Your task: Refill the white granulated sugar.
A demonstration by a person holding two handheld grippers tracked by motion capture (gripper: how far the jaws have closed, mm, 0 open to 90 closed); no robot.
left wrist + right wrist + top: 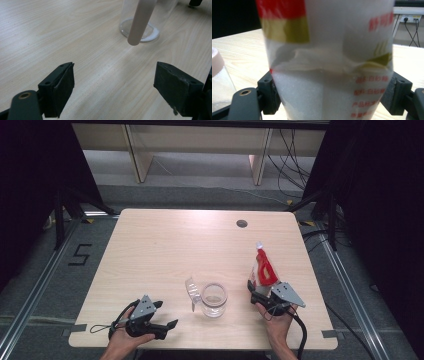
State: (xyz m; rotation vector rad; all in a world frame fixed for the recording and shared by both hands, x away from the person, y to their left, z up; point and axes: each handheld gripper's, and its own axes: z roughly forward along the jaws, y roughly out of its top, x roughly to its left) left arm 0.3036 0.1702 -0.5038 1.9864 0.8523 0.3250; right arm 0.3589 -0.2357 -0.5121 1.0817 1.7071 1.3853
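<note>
Jaws: my right gripper [261, 292] is clamped on the sides of a red-and-white plastic bag of white granules [263, 269], held upright just right of the clear glass jar [214, 299]. My left gripper [167, 316] stands wide open and empty, low over the table [150, 250], near-left of the jar. A clear plastic spoon [192, 292] leans against the jar's left side, handle end toward my left jaws.

Progress, as I judge it: the jar already holds a thin layer of white granules at its bottom [150, 31]. The bag is not tipped over the jar now. More pouring or scooping may remain; I cannot tell how much is wanted.
</note>
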